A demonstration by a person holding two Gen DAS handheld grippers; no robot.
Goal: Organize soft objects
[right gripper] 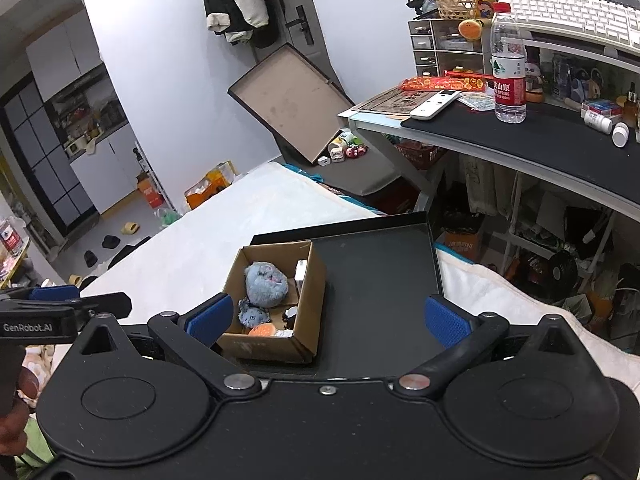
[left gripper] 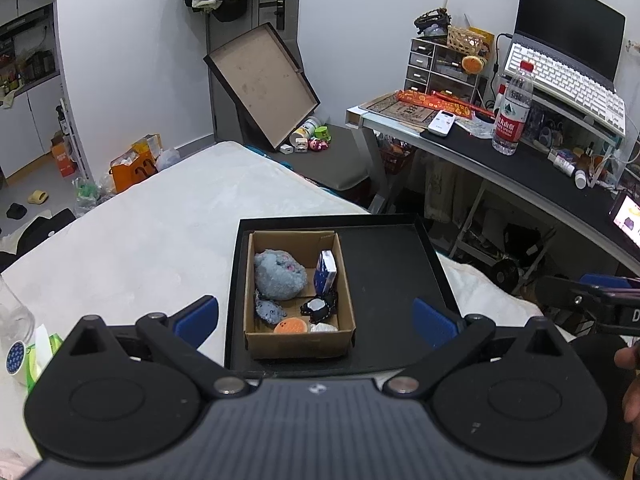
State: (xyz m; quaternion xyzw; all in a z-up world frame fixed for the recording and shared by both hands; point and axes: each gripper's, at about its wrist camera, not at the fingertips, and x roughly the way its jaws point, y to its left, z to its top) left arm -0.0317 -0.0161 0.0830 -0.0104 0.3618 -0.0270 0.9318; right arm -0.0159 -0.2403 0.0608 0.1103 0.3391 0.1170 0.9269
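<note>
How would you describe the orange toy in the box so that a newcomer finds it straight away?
On the white bed lies a shallow black tray, with a small open brown cardboard box in its left part. The round orange plush disc with a dotted face lies at the box's near wall, between a small grey-blue plush and a white item; it is the only orange thing there.

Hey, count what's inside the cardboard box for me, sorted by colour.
Inside the cardboard box:
Blue-grey plush toys: 2, a large one and a small one
Black-and-white plush: 1
Orange plush: 1
White item: 1
Blue-and-white carton: 1
Total: 6
</note>
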